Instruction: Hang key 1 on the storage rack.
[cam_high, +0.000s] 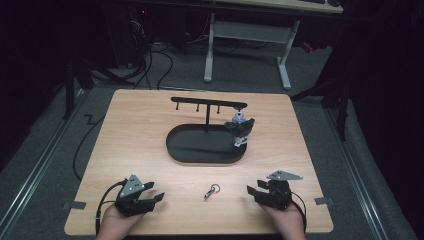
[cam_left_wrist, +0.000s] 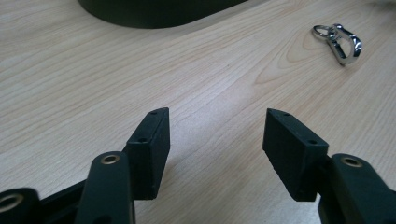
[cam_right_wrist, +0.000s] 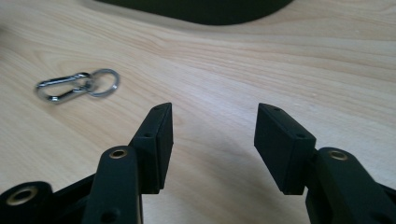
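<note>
Wooden table — both grippers rest near its front edge, left gripper and right gripper each gaping wide, empty, the metal clip lying between them.

My high view looks down and forward over the whole table, while both gripper views sit low and close above the wood, facing inward, sharing the clip and tray edge.

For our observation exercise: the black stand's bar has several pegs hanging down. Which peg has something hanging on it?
The peg at the bar's right end: a small bluish keychain item hangs under it over the black tray. The other pegs look bare.
</note>
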